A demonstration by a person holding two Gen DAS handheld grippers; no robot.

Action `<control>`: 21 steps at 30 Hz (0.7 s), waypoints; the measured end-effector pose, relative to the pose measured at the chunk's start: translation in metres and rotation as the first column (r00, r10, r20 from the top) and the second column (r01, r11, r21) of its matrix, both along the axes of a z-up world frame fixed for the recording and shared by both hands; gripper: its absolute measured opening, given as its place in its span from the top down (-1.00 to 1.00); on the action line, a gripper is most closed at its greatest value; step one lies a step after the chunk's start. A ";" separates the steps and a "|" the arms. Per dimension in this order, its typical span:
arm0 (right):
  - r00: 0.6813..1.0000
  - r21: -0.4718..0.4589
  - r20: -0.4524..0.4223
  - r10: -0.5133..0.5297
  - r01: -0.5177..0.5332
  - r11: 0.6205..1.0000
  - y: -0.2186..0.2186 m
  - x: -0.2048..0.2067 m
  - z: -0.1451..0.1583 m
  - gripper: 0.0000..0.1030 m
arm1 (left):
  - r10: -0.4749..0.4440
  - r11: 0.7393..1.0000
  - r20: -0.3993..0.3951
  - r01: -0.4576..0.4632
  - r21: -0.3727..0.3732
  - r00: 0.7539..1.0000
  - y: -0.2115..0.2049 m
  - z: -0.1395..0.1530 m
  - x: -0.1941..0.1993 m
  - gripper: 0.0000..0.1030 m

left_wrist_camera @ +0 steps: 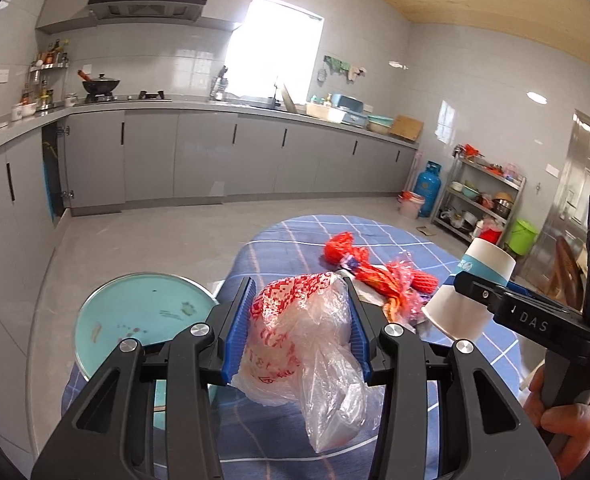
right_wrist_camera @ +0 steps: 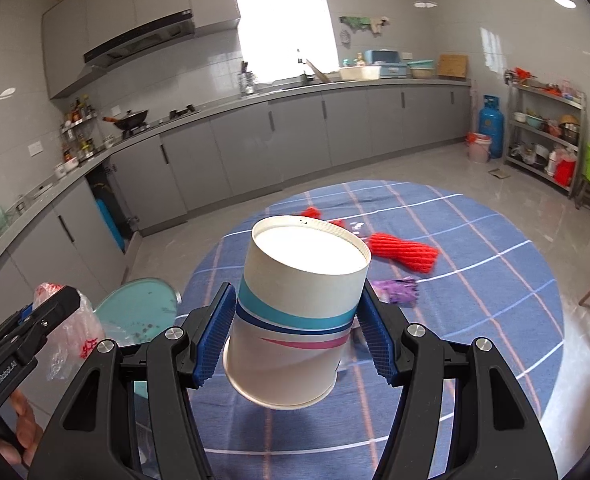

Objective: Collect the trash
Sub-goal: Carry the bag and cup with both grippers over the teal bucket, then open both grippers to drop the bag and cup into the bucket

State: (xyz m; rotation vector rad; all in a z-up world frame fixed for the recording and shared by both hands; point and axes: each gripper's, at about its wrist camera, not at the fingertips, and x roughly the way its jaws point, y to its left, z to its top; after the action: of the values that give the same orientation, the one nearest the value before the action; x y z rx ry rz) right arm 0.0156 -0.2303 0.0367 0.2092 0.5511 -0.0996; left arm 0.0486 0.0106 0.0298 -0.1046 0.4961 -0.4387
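The left gripper (left_wrist_camera: 301,312) is clamped on a crumpled plastic bag (left_wrist_camera: 303,344), clear with red print, its blue pads (left_wrist_camera: 237,332) pressing both sides. The bag bulges up between the fingers and sags below them toward the camera. It hangs above the near edge of a round table (left_wrist_camera: 295,236) with a blue checked cloth. Just left of this gripper and lower down sits a round teal bin (left_wrist_camera: 135,312), its inside speckled with bits of debris.

The right gripper (right_wrist_camera: 295,316) grips a paper cup (right_wrist_camera: 299,304), white with teal, blue and pink bands. The cup is upside down and tilted, its base pointing up and away from the camera, its open mouth low and near. The pads (right_wrist_camera: 215,340) touch its wall on both sides.

Ahead of the right gripper, on the cloth, lies a red foam net (right_wrist_camera: 405,254); a purple scrap (right_wrist_camera: 399,290) lies nearer, just right of the right finger. A smaller red piece (right_wrist_camera: 311,212) shows beyond the cup's base. In the left view the red net and crinkled red wrap (left_wrist_camera: 375,268) lie ahead and to the right of the bag, between the two grippers.
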 end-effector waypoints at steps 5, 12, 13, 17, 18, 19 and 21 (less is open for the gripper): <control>0.995 0.000 0.013 0.098 -0.098 0.995 0.031 0.011 0.002 -0.19 | 0.086 0.996 -0.010 -0.086 0.012 0.996 0.028 -0.007 0.008 0.16; 0.973 0.012 -0.023 0.231 -0.231 0.973 0.084 0.048 -0.009 -0.19 | 0.248 0.967 -0.032 -0.245 0.064 0.968 0.076 -0.021 0.028 0.16; 0.968 0.012 -0.027 0.248 -0.247 0.969 0.091 0.053 -0.010 -0.19 | 0.262 0.964 -0.038 -0.259 0.066 0.964 0.082 -0.024 0.032 0.16; 0.949 0.006 -0.053 0.310 -0.310 0.951 0.122 0.076 -0.017 -0.19 | 0.312 0.949 -0.075 -0.307 0.072 0.947 0.102 -0.035 0.047 0.16; 0.942 0.007 -0.068 0.328 -0.329 0.944 0.131 0.084 -0.021 -0.19 | 0.324 0.945 -0.088 -0.318 0.076 0.942 0.106 -0.039 0.052 0.16; 0.936 0.012 -0.078 0.342 -0.342 0.940 0.137 0.090 -0.024 -0.19 | 0.333 0.942 -0.096 -0.326 0.081 0.938 0.109 -0.043 0.056 0.16; 0.925 0.027 -0.106 0.366 -0.365 0.931 0.147 0.103 -0.033 -0.19 | 0.346 0.936 -0.105 -0.335 0.107 0.932 0.111 -0.051 0.064 0.16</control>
State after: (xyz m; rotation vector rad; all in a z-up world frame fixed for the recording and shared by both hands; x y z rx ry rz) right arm 0.1188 -0.0835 0.0032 0.1048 0.6917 0.2563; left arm 0.1124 0.1218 -0.0213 -0.1309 0.6048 -0.0688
